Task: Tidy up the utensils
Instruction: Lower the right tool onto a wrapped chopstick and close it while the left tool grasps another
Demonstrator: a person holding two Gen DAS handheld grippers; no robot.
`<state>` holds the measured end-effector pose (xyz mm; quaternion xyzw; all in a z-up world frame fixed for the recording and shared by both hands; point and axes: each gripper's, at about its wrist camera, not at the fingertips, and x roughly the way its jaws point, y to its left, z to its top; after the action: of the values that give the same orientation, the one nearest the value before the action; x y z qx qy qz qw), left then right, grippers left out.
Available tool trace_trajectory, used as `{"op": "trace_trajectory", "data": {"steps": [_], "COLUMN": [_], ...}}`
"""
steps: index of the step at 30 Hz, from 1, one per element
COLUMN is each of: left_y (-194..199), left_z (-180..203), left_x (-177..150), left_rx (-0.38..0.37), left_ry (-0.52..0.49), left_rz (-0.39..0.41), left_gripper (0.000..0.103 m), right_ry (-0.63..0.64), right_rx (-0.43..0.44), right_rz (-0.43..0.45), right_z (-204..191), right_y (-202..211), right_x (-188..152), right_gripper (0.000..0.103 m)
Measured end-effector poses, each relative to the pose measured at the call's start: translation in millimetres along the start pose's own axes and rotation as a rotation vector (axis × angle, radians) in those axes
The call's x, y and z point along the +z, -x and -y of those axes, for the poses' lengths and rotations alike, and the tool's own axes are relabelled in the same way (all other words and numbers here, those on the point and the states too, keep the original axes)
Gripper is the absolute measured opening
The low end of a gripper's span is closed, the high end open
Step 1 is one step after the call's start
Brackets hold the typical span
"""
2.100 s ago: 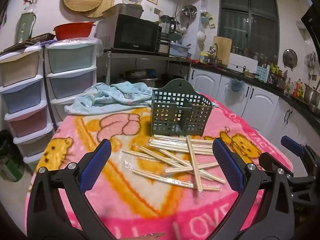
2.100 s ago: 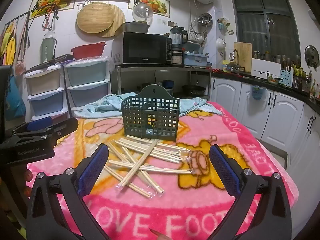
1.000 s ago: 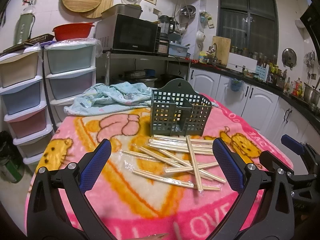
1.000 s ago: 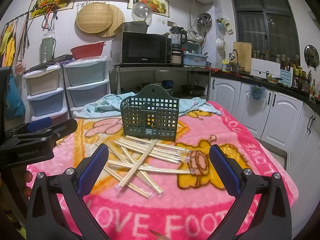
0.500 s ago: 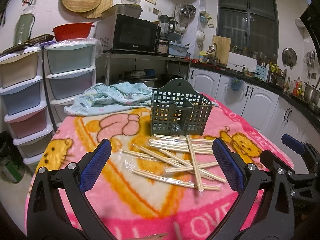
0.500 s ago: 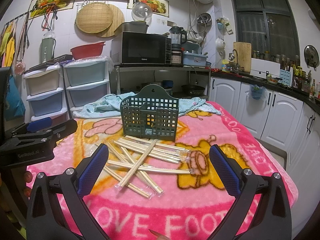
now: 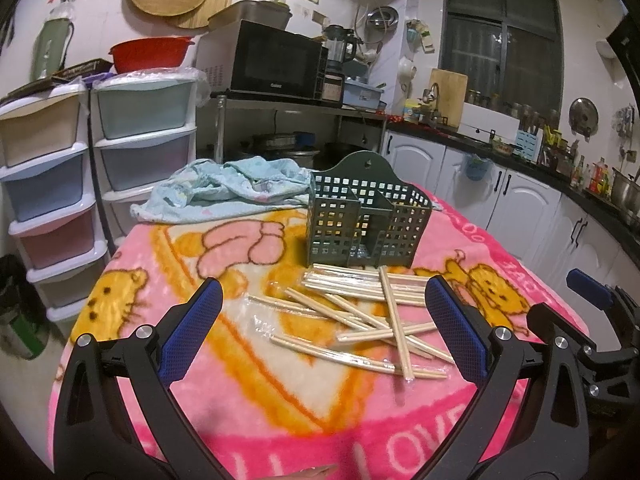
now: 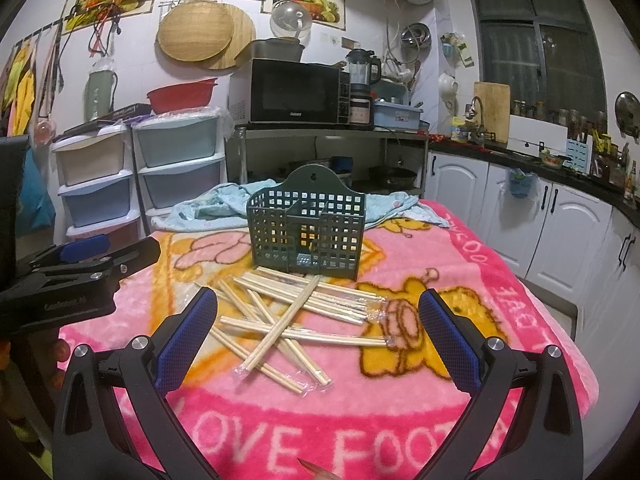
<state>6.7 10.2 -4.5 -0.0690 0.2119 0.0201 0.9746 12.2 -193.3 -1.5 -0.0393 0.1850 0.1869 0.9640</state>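
Chopsticks (image 8: 296, 312), many of them in clear wrappers, lie in a loose, criss-crossed heap on the pink cartoon blanket (image 8: 500, 280) that covers the table. Just behind the heap, at twelve o'clock from it, stands the dark green lattice holder (image 8: 308, 232), upright, its back panel rising in a rounded peak. Through the mesh its compartments look empty, though the near wall hides part of the floor. By that reading the sorting has not begun: nothing is in the holder and every stick is left to move.

The left gripper (image 7: 324, 332) hangs low over the near edge of the table, its blue-padded fingers (image 7: 192, 328) spread wide, nothing between them, the heap straight ahead at twelve o'clock. The right gripper (image 8: 320, 336) hangs the same way, fingers (image 8: 188, 332) wide apart and bare, the pile between and beyond them. From the right side the left tool shows at nine o'clock, well clear of the sticks.

A crumpled pale blue cloth (image 7: 224, 188) lies beyond the holder, at about eleven o'clock, out of the way.
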Motion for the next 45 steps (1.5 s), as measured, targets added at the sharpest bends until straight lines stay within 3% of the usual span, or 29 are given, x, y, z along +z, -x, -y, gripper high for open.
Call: {"op": "trace_trajectory", "data": {"steps": [15, 22, 29, 39, 45], "left_y": [-12.7, -28.8, -57.7, -109.6, -142.3], "left_z": [-37.3, -60.8, -76.6, -73.3, -78.9], "left_x": [2.2, 6.4, 11.0, 15.5, 11.7], "left_rx": [0.026, 0.079, 0.05, -0.077, -0.138], "left_ry": [0.085, 0.131, 0.139, 0.134, 0.198], "left_rz": [-0.049, -0.11, -0.2, -0.313, -0.394], "left_gripper": [0.094, 0.094, 0.094, 0.09, 0.072], "right_ry": [0.067, 0.055, 0.034, 0.003, -0.023], "right_rx": [0.125, 0.163, 0.157, 0.138, 0.146], "right_rz": [-0.133, -0.186, -0.222, -0.342, -0.442], "right_z": [-15.3, -15.8, -4.5, 13.5, 16.0], "right_y": [-27.2, -48.7, -77.1, -135.2, -181.4], "right_x": [6.8, 15.8, 31.2, 35.1, 30.3], "right_gripper": [0.098, 0.097, 0.095, 0.074, 0.061]}}
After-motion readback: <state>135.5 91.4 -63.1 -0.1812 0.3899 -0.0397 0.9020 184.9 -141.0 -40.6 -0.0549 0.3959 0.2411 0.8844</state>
